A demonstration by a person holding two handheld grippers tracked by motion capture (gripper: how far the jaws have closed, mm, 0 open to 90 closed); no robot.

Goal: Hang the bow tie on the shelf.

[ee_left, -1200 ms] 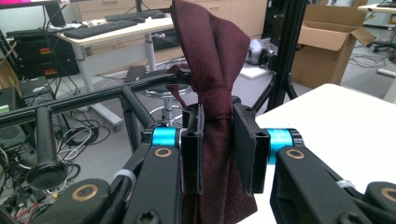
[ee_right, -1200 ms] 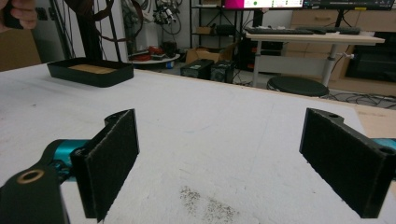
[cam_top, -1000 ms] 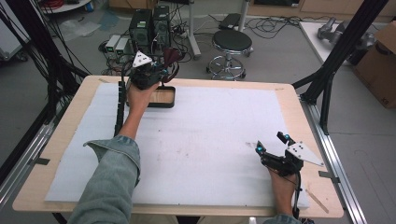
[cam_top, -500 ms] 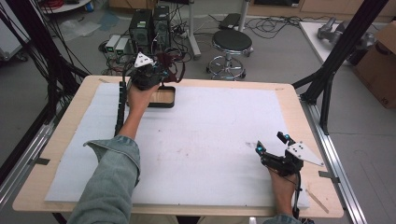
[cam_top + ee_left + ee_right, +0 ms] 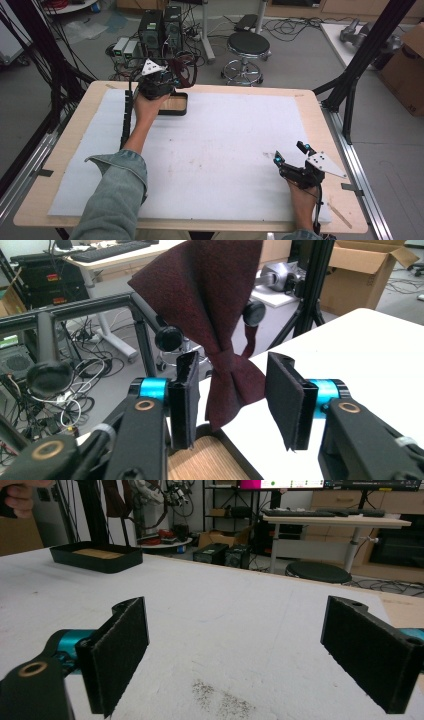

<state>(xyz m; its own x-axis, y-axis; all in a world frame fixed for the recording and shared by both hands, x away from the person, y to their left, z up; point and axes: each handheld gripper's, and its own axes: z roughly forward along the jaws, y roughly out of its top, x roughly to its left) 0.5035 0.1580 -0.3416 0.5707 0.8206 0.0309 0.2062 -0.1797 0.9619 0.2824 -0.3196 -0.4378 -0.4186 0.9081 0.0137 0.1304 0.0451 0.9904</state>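
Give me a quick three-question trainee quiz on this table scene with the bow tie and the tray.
1. True or false: the right gripper holds the bow tie.
2. What sits just under the left gripper? A) a stool B) the black tray C) a cardboard box
3. Fill in: the tray's floor looks like ____.
Key: 1 false; its jaws stand open and empty over the white mat. 2 B. 3 wood. The left gripper's jaws have just been opening, with the bow tie between them.

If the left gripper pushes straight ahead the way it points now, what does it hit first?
The dark red bow tie, already hanging between the left gripper's just-opening jaws. Behind it looks like open air past the table edge, though depth is unclear.
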